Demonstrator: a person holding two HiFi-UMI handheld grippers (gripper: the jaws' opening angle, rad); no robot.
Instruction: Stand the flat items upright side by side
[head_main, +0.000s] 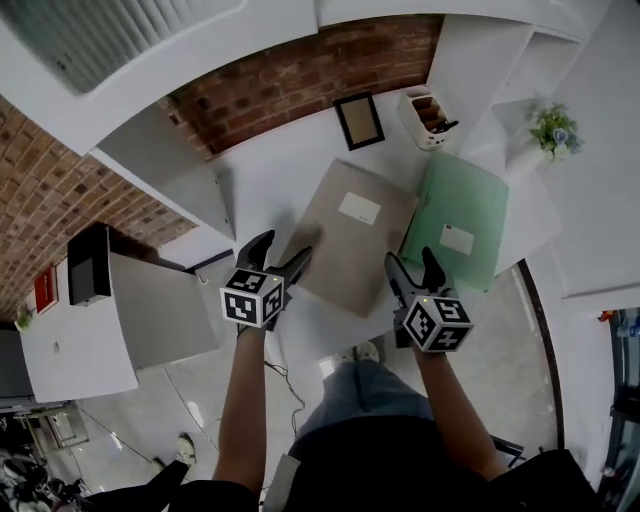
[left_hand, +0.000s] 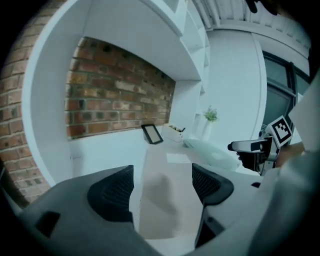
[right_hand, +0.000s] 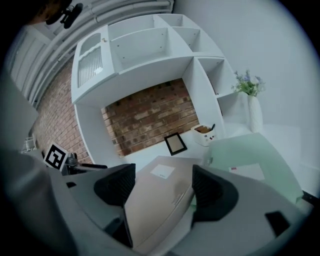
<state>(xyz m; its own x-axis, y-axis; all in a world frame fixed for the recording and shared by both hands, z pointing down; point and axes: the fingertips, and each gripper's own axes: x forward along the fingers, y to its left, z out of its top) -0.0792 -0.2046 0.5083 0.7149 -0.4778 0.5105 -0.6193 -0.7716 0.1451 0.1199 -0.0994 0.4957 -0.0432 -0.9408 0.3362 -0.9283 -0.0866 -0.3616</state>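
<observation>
The beige folder (head_main: 350, 235) lies flat mid-tabletop (head_main: 280, 165), with the green folder (head_main: 460, 215) flat just beside it toward the right edge. I see my left hand-held gripper (head_main: 285, 248) at the beige folder's near left corner, jaws apart and gripping nothing. My right hand-held gripper (head_main: 411, 260) hovers at its near right corner, jaws likewise apart.

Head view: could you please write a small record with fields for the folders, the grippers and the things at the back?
Beige folder: flat on the desk, label up
Green folder: flat, to its right
Left gripper: open, at beige folder's near left corner
Right gripper: open, near where both folders meet
Back of desk: picture frame, pen holder, flower vase
</observation>
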